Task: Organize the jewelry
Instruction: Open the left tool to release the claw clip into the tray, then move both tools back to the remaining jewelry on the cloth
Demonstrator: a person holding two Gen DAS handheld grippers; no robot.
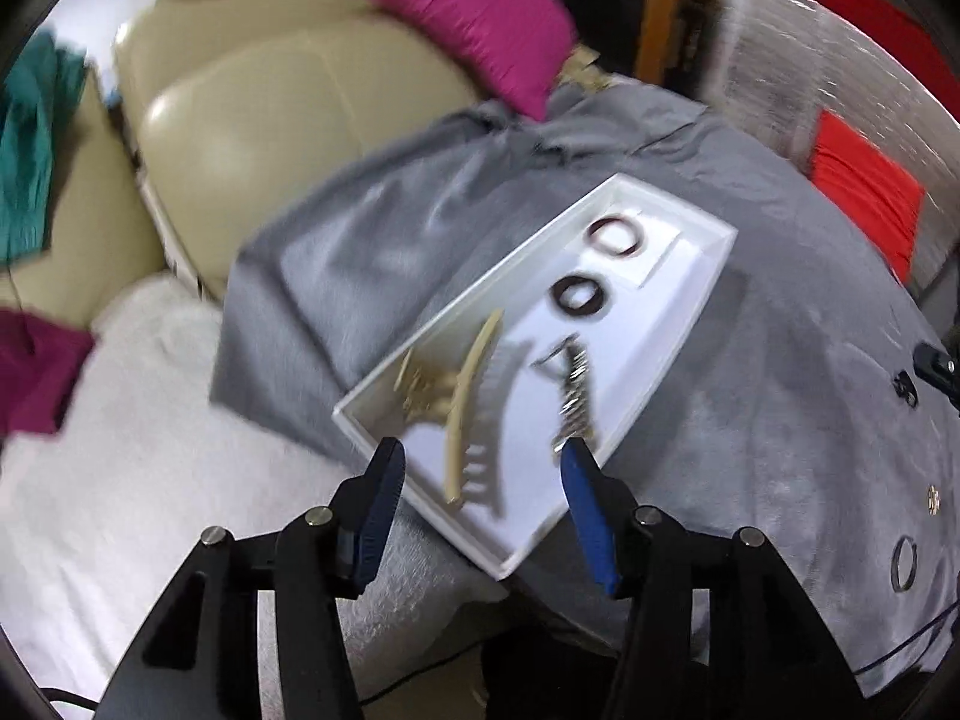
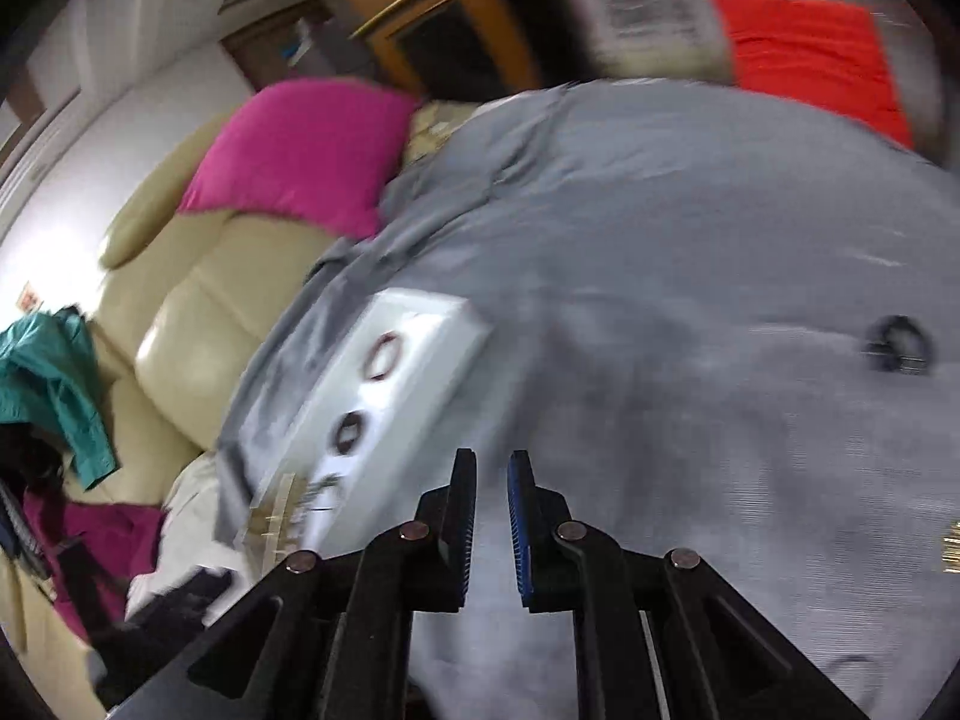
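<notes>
The left tongs hang over the near end of the tray. They are open and nothing is between them. The right tongs are almost shut, with only a thin gap, and they are empty too. They hang over the grey blanket, just to the right of the tray.

The tray is white and sits on the blanket. Some things are already in it. At the near end lies a big tan hair clip. Next to it is a sparkly chain. Farther up the tray are a dark ring and, at the far end, a red-brown ring.

More things are still out on the blanket, well to the right of the tray: a dark hoop, a thin ring and a tiny gold bit. It is too blurry to say just what they are.

So I think the job is about half done. Four things are in the tray and at least three are left to pick up. The right tongs are nearest to them.

Past the tray is a tan sofa with a pink pillow.
</notes>
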